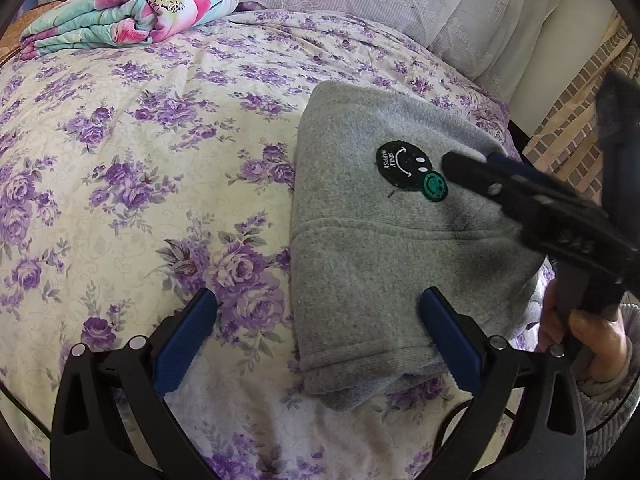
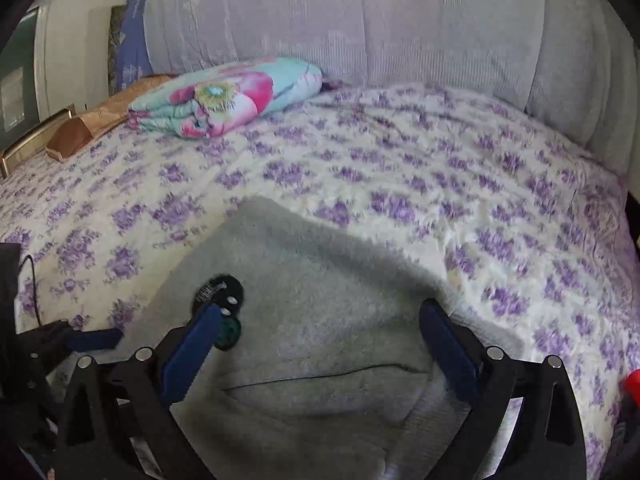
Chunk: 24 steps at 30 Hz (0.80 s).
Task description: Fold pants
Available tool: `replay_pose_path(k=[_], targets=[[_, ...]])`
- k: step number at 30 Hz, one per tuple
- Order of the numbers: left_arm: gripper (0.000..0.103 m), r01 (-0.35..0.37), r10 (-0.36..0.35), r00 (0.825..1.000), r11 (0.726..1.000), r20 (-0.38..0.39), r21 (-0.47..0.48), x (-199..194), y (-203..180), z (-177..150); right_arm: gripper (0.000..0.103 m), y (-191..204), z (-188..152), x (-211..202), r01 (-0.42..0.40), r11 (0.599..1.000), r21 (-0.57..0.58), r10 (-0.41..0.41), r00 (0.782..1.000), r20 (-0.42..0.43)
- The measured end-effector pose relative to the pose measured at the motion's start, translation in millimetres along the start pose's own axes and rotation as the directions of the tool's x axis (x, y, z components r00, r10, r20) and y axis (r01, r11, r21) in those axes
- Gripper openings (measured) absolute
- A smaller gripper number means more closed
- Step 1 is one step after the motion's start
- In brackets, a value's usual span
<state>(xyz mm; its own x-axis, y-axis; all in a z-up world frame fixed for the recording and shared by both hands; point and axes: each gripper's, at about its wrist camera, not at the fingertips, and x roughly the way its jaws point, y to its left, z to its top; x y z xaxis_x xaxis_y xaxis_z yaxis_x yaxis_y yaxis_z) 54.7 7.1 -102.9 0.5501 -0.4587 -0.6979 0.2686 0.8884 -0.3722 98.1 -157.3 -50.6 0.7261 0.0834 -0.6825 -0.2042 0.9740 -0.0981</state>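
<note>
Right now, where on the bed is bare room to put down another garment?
Free: the purple-flowered bedspread left of the folded grey fleece pants, below the folded floral quilt. Crowded: the right edge, with the pants and both open grippers.

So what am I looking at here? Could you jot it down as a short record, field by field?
Setting: a bed with a purple-flowered cover
Garment: grey pants, folded into a compact bundle
Patches: a black smiley badge and a smaller green one on top
Left gripper: open, one finger beside the bundle's near edge
Right gripper: open, above the bundle
Person: a hand on the right gripper's handle
Also on bed: folded flowery quilt
</note>
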Motion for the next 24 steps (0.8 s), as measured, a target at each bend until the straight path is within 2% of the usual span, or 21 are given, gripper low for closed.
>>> replay_pose_path(k=[3,7,10,14,16,19,24], targets=[[0.099,0.0,0.0,1.0,1.0,0.0,0.0,0.6,0.8,0.0,0.099,0.0,-4.4,-1.4,-0.003,1.0,-0.003,0.003,1.0,0.027],[0.099,-0.002,0.002,1.0,1.0,0.0,0.001,1.1,0.2,0.0,0.099,-13.7,-7.2,-36.6,-0.077,0.996,0.05,0.071,0.992,0.103],[0.099,-0.005,0.005,1.0,1.0,-0.001,0.002,0.6,-0.4,-0.7,0.099,-34.8,-19.9,-65.7,-0.045,0.993,0.107,0.028,0.987,0.158],[0.099,-0.021,0.021,1.0,1.0,-0.005,0.004,2.4,-0.1,1.4,0.099,-71.8,-48.5,-80.0,-0.065,0.973,0.223,0.035,0.99,0.138],[0.099,-0.03,0.03,1.0,1.0,-0.009,0.002,3.1,-0.3,4.4,0.099,-87.9,-64.0,-79.2,-0.095,0.952,0.29,0.062,0.991,0.12],[0.099,-0.037,0.037,0.999,0.999,-0.015,0.006,6.2,-3.3,11.0,0.099,-107.4,-84.8,-71.1,-0.173,0.901,0.399,0.138,0.984,0.115],[0.099,-0.056,0.056,0.998,0.997,-0.008,0.055,9.3,-16.1,18.8,0.1,-119.2,-94.4,-50.9,-0.307,0.806,0.505,0.269,0.952,0.149]])
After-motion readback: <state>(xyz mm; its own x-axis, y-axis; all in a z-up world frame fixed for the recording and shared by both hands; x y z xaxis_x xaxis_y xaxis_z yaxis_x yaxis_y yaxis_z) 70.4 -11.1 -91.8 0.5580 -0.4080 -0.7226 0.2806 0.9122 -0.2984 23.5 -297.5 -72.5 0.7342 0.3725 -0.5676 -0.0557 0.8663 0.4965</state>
